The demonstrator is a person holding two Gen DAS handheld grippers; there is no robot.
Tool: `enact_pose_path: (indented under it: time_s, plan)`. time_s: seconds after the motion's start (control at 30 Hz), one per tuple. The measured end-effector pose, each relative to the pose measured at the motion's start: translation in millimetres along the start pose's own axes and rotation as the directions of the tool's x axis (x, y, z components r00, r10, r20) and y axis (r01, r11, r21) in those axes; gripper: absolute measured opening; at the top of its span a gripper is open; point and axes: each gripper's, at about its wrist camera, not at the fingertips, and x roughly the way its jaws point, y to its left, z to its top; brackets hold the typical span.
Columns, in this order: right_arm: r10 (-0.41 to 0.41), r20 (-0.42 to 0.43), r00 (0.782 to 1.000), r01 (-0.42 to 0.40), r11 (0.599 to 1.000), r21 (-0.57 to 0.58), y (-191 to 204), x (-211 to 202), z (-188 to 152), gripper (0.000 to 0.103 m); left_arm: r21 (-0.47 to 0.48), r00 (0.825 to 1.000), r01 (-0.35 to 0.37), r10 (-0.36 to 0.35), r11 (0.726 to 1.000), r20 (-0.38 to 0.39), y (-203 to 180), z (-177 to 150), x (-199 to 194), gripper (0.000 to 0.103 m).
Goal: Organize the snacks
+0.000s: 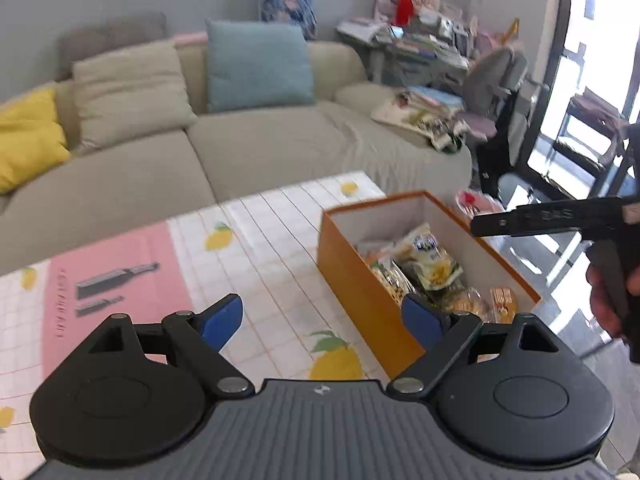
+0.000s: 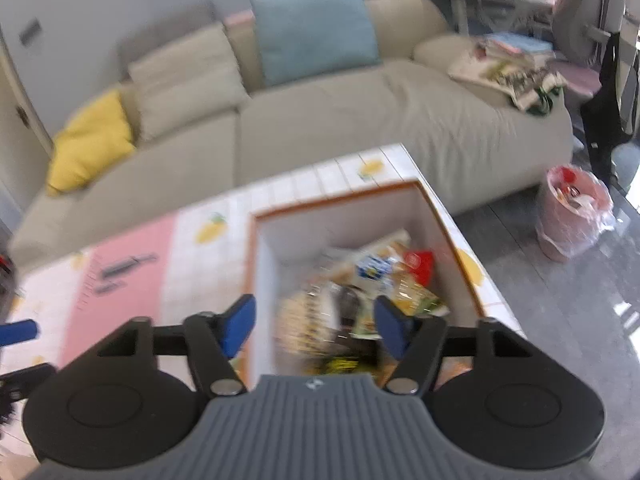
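Mostly legible, some gaps. Left gripper [image 1: 322, 320]: blue fingers [image 1: 224, 320] spread wide, nothing between, hanging over table [image 1: 260, 224]. Right gripper [image 2: 314, 326]: fingers apart too, released, nothing pinched; sits above orange box [image 2: 340, 196]. Seen from left wrist view only as a dark side profile [image 1: 560, 216] at the right edge, hand [image 1: 608, 300] on its handle cut off by the frame.

Hard to read: snack packets [image 2: 372, 280] under right gripper smeared by motion blur, labels unreadable; one red pack [image 2: 418, 266] and a blue-white pack distinguishable by colour only. Near end of box hidden behind right gripper body. From left wrist view packets [image 1: 428, 264] sharper, ahead-right of left gripper, piled inside box; right finger covers box's near rim. Blue object [image 2: 18, 332] far left of right gripper, cut off by the edge, cannot identify.

Surface: white grid tablecloth with lemon print, pink panel [image 1: 112, 280] ahead-left of left gripper. Box touching cloth, near table's right edge.

Room, beyond table: beige sofa [image 1: 240, 140] with yellow cushion [image 1: 28, 136], beige cushion, teal cushion [image 1: 258, 66]; cluttered desk [image 1: 420, 40] and grey chair far right; pink-bagged bin [image 2: 572, 212] on grey floor right of right gripper.
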Motion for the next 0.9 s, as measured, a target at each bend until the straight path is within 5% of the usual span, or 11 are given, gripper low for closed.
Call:
enact_pose_path:
  time_s: [0.27, 0.47, 0.57, 0.77, 0.9]
  plan:
    - [0.029, 0.211, 0.977, -0.016, 0.998, -0.063, 66, -84, -36, 0.093, -0.034, 0.974, -0.117, 0.121, 0.993, 0.193, -3, -14, -73, 0.103]
    - [-0.039, 0.271, 0.962, 0.064, 0.994, -0.084, 101, -113, -83, 0.098, -0.035, 0.950, -0.213, 0.215, 0.976, 0.226, -12, -39, -92, 0.103]
    - [-0.085, 0.286, 0.954, 0.115, 0.989, -0.091, 111, -116, -107, 0.100, -0.031, 0.944, -0.245, 0.246, 0.969, 0.222, -16, -55, -89, 0.103]
    - [-0.177, 0.293, 0.940, 0.227, 0.963, -0.145, 124, -106, -149, 0.100, -0.056, 0.961, -0.242, 0.247, 0.969, 0.127, -17, -84, -65, 0.103]
    - [-0.191, 0.234, 0.953, 0.232, 0.959, -0.161, 124, -91, -166, 0.100, -0.078, 0.962, -0.253, 0.259, 0.964, 0.082, -14, -99, -50, 0.103]
